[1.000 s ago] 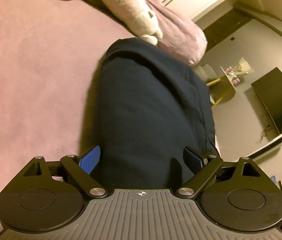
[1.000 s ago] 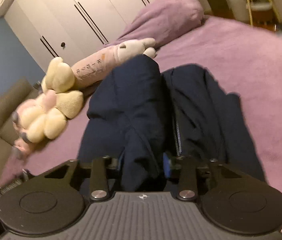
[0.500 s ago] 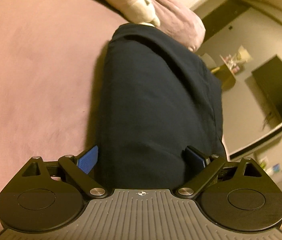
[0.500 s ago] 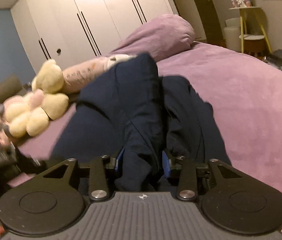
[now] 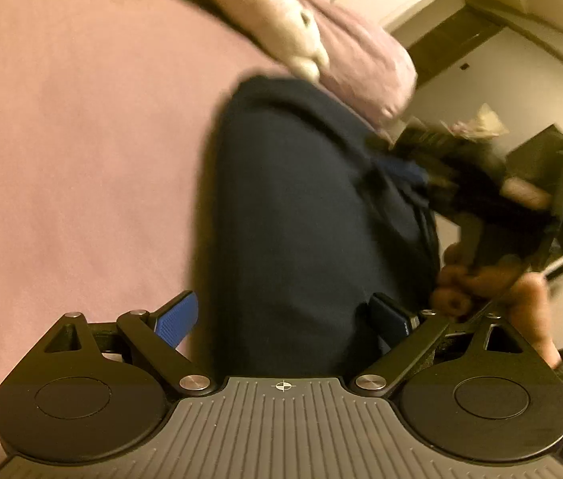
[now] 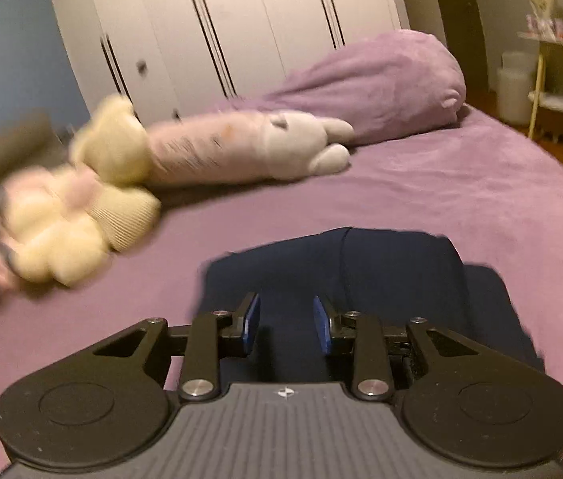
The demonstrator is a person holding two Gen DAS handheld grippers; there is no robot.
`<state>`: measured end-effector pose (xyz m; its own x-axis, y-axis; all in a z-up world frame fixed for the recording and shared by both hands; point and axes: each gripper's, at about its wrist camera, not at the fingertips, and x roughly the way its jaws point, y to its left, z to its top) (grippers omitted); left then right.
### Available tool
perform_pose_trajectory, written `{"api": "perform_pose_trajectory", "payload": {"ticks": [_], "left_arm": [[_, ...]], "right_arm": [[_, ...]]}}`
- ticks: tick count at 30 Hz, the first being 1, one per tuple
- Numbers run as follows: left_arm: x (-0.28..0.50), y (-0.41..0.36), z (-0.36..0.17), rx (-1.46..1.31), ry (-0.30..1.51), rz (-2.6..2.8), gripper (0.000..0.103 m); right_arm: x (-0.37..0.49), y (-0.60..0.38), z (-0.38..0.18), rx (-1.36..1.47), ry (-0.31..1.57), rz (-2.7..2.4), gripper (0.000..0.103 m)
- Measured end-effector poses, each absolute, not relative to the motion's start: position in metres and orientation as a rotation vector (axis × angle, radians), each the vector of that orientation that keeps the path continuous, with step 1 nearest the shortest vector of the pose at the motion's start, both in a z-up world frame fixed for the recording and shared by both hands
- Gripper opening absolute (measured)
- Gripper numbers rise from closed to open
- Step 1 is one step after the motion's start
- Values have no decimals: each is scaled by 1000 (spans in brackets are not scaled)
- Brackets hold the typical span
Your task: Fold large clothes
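While the navy garment lies folded into a long band on the purple bed, I see broad bare bedding on both sides of it. My left gripper has its jaws spread wide around the garment's near end, one blue pad just off each side, whether touching I cannot tell. My right gripper hovers over the garment with its jaws narrowed but apart, having just been closing, with nothing pinched between them. From the left wrist view, that gripper and the person's hand sit at the garment's right edge, blurred. Beyond the garment's far end I count two plush toys and one purple pillow.
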<state>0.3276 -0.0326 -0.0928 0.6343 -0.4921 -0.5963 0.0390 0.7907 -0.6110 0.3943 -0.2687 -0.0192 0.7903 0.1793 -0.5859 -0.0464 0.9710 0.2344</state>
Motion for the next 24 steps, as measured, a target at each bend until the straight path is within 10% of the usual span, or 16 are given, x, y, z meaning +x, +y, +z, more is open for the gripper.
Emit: {"api": "perform_pose_trajectory", "payload": {"ticks": [6, 24], "left_arm": [[383, -64, -63, -497, 746, -213, 97], [455, -120, -143, -512, 790, -141, 103]], "right_arm": [[422, -290, -72, 113, 696, -29, 0], [392, -368, -122, 408, 529, -134, 0]]}}
